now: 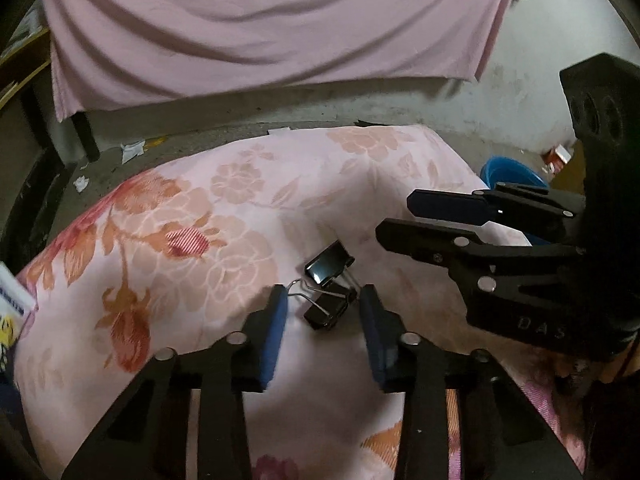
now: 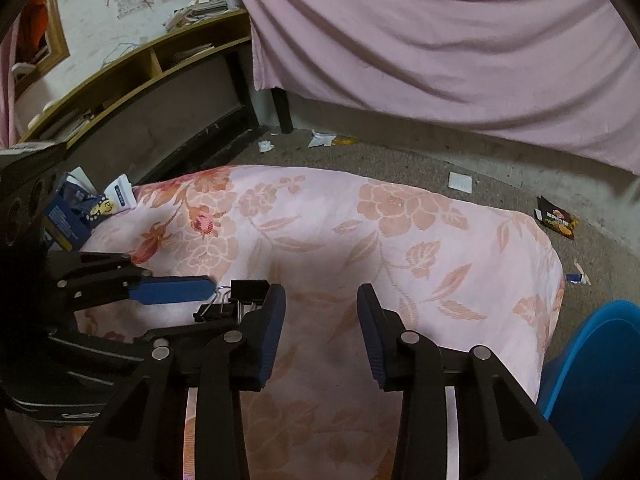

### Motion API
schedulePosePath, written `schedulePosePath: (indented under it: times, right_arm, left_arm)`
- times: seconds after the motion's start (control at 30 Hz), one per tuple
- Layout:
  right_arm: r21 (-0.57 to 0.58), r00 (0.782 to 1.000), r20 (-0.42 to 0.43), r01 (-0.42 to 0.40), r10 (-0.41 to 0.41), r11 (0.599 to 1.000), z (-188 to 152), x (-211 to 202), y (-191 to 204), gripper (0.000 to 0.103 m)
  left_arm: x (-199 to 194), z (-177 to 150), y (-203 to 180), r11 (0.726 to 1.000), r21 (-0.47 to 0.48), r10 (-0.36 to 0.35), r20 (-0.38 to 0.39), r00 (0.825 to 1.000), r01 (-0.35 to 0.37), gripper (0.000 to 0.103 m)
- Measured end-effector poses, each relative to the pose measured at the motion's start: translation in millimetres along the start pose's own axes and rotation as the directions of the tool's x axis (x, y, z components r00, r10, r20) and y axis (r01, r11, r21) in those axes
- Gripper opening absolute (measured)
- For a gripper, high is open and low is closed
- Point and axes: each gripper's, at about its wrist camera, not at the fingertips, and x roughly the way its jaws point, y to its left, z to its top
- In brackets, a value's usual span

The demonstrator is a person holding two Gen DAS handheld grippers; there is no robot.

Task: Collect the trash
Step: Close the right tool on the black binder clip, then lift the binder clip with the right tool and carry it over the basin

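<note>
Two black binder clips (image 1: 329,289) lie on the pink floral cloth (image 1: 224,208), right between the tips of my open left gripper (image 1: 324,300). They also show in the right wrist view (image 2: 234,300), just left of my right gripper's left finger. My right gripper (image 2: 321,300) is open and empty over the cloth; it appears in the left wrist view (image 1: 400,216) to the right of the clips. My left gripper appears at the left of the right wrist view (image 2: 188,296).
A blue bin (image 2: 596,368) stands at the right of the cloth (image 2: 400,248). Paper scraps (image 2: 322,139) and a snack wrapper (image 2: 557,216) lie on the grey floor. Printed packets (image 2: 88,208) sit at the cloth's left end. A pink sheet (image 2: 440,40) hangs behind, a wooden shelf (image 2: 132,64) at left.
</note>
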Motion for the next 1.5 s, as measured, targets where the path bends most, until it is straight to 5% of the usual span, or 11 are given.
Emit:
schedulePosePath:
  times: [0.33, 0.57, 0.8, 0.9, 1.03, 1.13, 1.3, 1.5]
  right_arm:
    - [-0.043, 1.0, -0.019, -0.018, 0.018, 0.999, 0, 5, 11, 0.035]
    - [-0.032, 0.991, -0.059, -0.119, 0.117, 0.992, 6, 17, 25, 0.036]
    - [-0.054, 0.992, -0.098, -0.085, 0.079, 0.995, 10, 31, 36, 0.035]
    - [-0.086, 0.994, -0.105, -0.052, 0.043, 0.995, 9, 33, 44, 0.024]
    - [-0.079, 0.998, -0.054, -0.042, 0.038, 0.996, 0, 14, 42, 0.024]
    - [-0.071, 0.996, 0.072, -0.04, 0.045, 0.997, -10, -21, 38, 0.024]
    - [-0.041, 0.932, 0.362, 0.028, -0.012, 0.999, -36, -99, 29, 0.024]
    - [0.05, 0.788, 0.604, 0.115, -0.122, 0.992, -62, -181, 10, 0.024]
  left_arm:
    - [-21, -13, 23, 0.995, -0.094, -0.02, 0.041, 0.999, 0.024, 0.024]
    - [-54, -21, 52, 0.968, -0.245, 0.097, 0.134, 0.986, -0.061, 0.024]
    - [-75, -27, 61, 0.941, -0.328, 0.148, 0.165, 0.975, -0.087, 0.024]
    - [-82, -29, 55, 0.94, -0.33, 0.152, 0.189, 0.97, -0.083, 0.024]
    - [-97, -33, 44, 0.947, -0.312, 0.151, 0.237, 0.96, -0.072, 0.024]
    - [-107, -30, 28, 0.958, -0.283, 0.141, 0.305, 0.942, -0.052, 0.024]
    - [-134, -26, -13, 0.976, -0.216, 0.111, 0.465, 0.878, -0.01, 0.024]
    - [-163, -16, -76, 0.996, -0.09, 0.035, 0.62, 0.784, 0.026, 0.024]
